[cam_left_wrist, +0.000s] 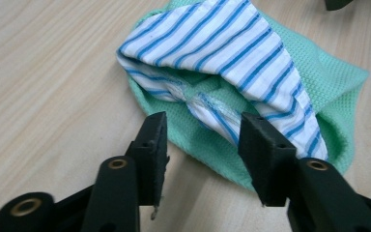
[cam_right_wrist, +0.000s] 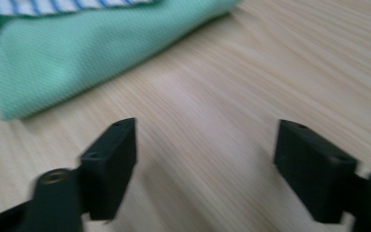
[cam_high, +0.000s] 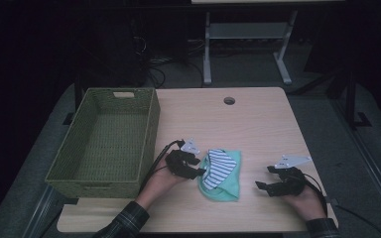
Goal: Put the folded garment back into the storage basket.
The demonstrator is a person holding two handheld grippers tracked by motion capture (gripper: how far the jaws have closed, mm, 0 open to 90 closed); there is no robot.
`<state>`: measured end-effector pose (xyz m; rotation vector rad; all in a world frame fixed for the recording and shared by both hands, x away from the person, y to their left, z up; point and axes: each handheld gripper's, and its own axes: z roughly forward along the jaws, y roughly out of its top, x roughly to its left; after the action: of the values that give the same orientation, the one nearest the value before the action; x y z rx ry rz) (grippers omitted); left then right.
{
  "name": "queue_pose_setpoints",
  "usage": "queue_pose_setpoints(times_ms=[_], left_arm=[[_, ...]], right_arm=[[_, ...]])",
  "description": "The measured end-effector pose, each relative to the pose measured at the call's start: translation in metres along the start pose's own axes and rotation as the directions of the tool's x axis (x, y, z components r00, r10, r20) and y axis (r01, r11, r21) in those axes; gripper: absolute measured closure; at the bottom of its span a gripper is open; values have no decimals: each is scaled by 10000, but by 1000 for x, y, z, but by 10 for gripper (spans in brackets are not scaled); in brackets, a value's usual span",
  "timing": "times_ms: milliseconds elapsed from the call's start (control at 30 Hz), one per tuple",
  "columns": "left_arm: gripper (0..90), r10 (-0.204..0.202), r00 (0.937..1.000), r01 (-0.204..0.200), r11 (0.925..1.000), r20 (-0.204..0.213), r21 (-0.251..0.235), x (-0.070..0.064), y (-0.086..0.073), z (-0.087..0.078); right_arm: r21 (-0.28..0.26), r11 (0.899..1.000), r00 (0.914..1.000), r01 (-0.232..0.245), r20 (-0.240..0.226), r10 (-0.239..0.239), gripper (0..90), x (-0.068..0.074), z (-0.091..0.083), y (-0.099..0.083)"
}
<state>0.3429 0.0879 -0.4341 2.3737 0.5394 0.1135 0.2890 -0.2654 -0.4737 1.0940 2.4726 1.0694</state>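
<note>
Cloth bundle: green cloth [cam_high: 226, 183] with striped cloth [cam_high: 219, 166] on top, lying on the table between the two grippers, directly ahead of the left gripper and well apart from the right gripper.
Table [cam_high: 258, 124]: light wood top; carries the basket, the cloth bundle and both grippers.
Basket [cam_high: 149, 134]: green woven, rectangular, on the far side of the left gripper from the cloth bundle; its near long wall is close to the left hand.
Green cloth: waffle-textured, folded, lowest layer; in the left gripper view [cam_left_wrist: 319, 72] its edge reaches into the gap between the jaws; in the right gripper view [cam_right_wrist: 77, 63] it lies ahead and to the upper left, clear of the jaws.
Striped cloth: white with blue stripes, bunched; in the left gripper view [cam_left_wrist: 222, 43] it lies just beyond the jaw tips, one folded hem running toward the right-hand jaw.
Left gripper [cam_high: 202, 171]: jaws partly apart, holding nothing; tips at the near edge of the bundle, whether touching cannot be told [cam_left_wrist: 203, 133].
Right gripper [cam_high: 261, 183]: jaws spread wide, holding nothing; low over bare table [cam_right_wrist: 205, 145], tips aimed toward the bundle.
</note>
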Motion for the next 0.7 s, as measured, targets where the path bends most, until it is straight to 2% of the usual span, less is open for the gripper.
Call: queue_pose_setpoints(times_ms=[33,167,333,400,433,467,500,567,633,700], left_arm=[[506,22,10000,-22,10000,34,25,0,0,1],[522,152,9998,-148,9995,-157,265,-2,0,2],[740,-97,9996,102,9998,-277,174,0,0,-5],[794,-106,9992,108,9999,-373,57,2,1,-7],[809,-28,9995,31,10000,-328,91,3,2,-7],[830,-122,9996,124,9999,-257,61,2,3,-7],[848,-7,9998,11,9998,-204,188,3,5,-6],[891,-24,9999,29,9988,-102,493,1,5,-1],[896,78,9998,-60,9964,-208,851,1,4,3],[896,-10,9998,34,9939,-215,1101,1,2,6]], right_arm=[[56,9999,9999,-134,72,134,152,0,0,-1],[55,9999,9996,-163,236,162,135,-4,-3,-8],[15,10000,9976,-31,686,30,127,-6,-2,-10],[-46,10000,9979,-60,649,62,122,-5,-2,-11],[-81,10000,9979,-23,647,28,119,-5,-2,-11],[-103,9999,9979,-29,644,36,115,-5,-2,-11],[-143,9999,9980,-44,633,53,113,-5,-1,-12],[-166,9999,9981,-6,621,17,113,-6,-1,-12],[-222,9998,9980,-17,627,31,112,-6,-1,-12],[-244,9997,9981,-16,623,31,112,-6,-1,-13]])
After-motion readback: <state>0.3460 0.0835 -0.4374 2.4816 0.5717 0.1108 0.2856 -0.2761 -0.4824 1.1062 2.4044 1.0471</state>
